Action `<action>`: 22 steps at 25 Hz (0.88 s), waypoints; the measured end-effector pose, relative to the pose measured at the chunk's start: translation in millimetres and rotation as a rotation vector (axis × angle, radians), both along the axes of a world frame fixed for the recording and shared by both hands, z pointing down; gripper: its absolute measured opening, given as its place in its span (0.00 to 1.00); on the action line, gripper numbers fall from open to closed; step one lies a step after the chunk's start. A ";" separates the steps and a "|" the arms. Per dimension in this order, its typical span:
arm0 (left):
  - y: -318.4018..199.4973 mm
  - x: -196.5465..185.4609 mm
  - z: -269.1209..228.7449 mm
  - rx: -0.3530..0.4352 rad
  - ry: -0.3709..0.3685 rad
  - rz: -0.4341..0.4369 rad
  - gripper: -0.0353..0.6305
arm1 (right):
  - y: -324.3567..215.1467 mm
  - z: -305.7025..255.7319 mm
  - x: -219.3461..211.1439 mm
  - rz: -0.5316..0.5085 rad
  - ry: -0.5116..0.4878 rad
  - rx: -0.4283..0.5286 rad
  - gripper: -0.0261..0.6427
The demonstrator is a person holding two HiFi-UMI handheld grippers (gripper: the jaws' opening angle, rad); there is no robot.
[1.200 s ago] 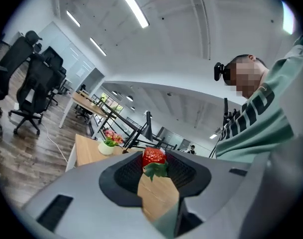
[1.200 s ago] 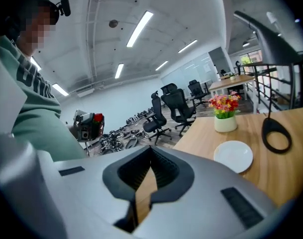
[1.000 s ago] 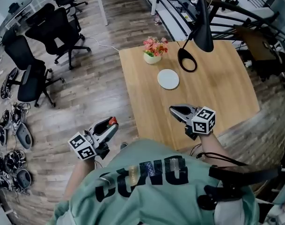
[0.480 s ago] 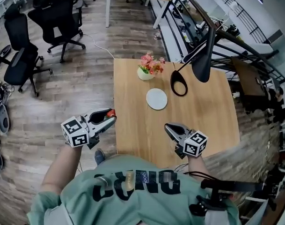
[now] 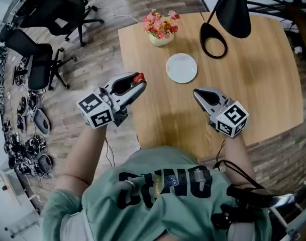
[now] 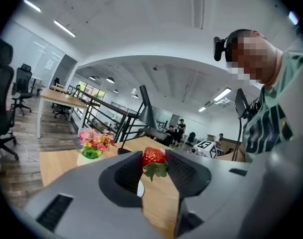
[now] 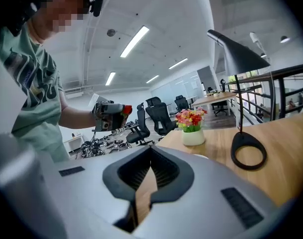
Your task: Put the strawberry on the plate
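Left of centre in the head view, right at the table's (image 5: 263, 84) left edge, the left gripper (image 5: 138, 83) has its jaws clamped on the strawberry (image 5: 138, 77). The left gripper view confirms it: the red fruit (image 6: 152, 156) is pinched out at the very tips, leafy cap hanging down.

The plate (image 5: 182, 68) lies up and to the right of the berry, near but with bare wood between them, and nothing is on it yet. So, as I read it, this is the carry.

Doing it well calls for a smooth sweep toward the upper right. That is a tip-only hold, and I'd guess a jerk could squeeze the berry loose.

Watch the neighbours too. The flower pot (image 5: 160, 26) stands just up-left of the plate, and the lamp base (image 5: 213, 34) rings the wood up-right of it. Coming in from the near side, lower in the frame, looks the cleanest line.

Get low over the plate's middle before parting the jaws, and part them gently. A rounded fruit dropped from height would likely roll off the rim.

Over at lower right, the right gripper (image 5: 197, 92) hangs above the table with its jaws together and nothing between them. It is best kept there, clear of the path.
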State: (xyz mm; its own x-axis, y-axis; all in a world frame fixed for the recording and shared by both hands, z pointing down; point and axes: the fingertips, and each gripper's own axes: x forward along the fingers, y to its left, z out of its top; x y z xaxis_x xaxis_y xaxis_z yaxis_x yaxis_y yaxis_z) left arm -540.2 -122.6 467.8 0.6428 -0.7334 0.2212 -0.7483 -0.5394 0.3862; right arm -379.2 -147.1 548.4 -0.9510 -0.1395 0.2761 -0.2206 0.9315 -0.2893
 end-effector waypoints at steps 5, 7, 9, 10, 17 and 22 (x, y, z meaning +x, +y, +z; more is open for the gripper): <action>-62.7 36.1 20.0 -0.004 -0.007 0.085 0.27 | -6.8 16.5 17.7 0.057 0.010 -0.001 0.05; -81.5 45.4 25.4 -0.007 -0.003 0.105 0.27 | -12.4 19.9 25.6 0.076 0.023 0.001 0.05; -96.6 48.6 33.8 -0.009 0.002 0.118 0.27 | -22.0 22.9 29.1 0.100 0.021 0.008 0.05; -101.7 49.4 39.4 -0.012 0.000 0.125 0.27 | -25.9 24.6 29.7 0.113 0.016 0.011 0.05; -121.0 54.4 68.4 -0.041 -0.019 0.134 0.27 | -41.6 33.4 33.8 0.119 0.034 0.019 0.05; -128.3 47.2 97.3 -0.080 -0.026 0.111 0.27 | -51.6 45.7 30.2 0.107 0.055 0.062 0.05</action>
